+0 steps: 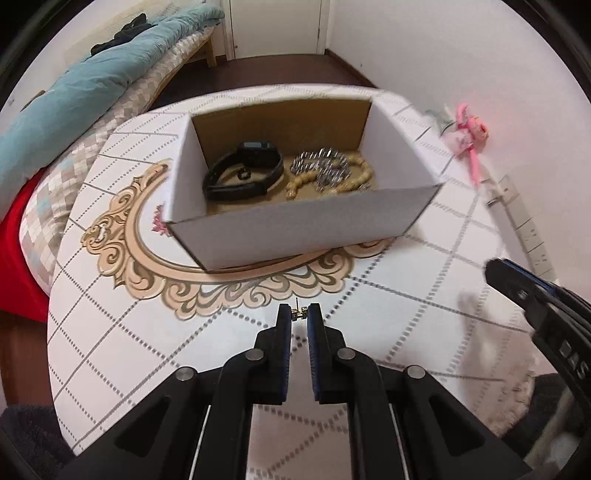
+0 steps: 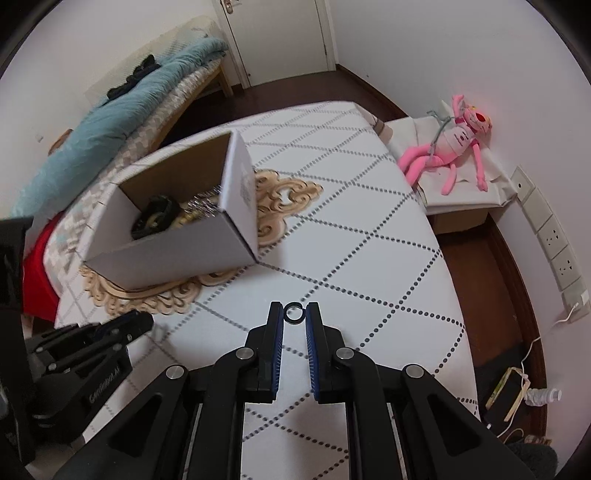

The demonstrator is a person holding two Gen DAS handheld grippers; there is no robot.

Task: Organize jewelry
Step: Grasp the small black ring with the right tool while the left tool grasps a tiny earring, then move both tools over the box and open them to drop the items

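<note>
White cloth with a grey dotted diamond grid and a beige scroll ornament covers the bench (image 1: 122,332). Left wrist view: a bed (image 1: 92,122) with a teal quilt stands beyond the bench on the left, a white door (image 1: 277,26) closes the far wall, and the floor is dark brown. A white cardboard box (image 1: 295,225), brown inside, sits on the ornament near the middle of the bench. It contains a black watch (image 1: 243,170) on the left, with a silver chain bracelet (image 1: 321,166) and a beige bead bracelet (image 1: 328,181) lying together on the right. The left gripper (image 1: 300,314) is closed on a small gold earring (image 1: 299,313), pinched between its fingertips above the cloth, on the near side of the box and apart from it. The right gripper (image 1: 517,291) enters from the right edge, blurred.

Right wrist view: a pink plush toy (image 2: 454,144) lies on a low white-covered stand beside the bench, wall sockets (image 2: 554,240) line the right wall, and cables and a bottle lie on the floor. The box stands to the left, well apart from the right gripper, whose fingertips clamp a small dark ring (image 2: 294,313) upright over the cloth. The left gripper's tip shows at lower left.
</note>
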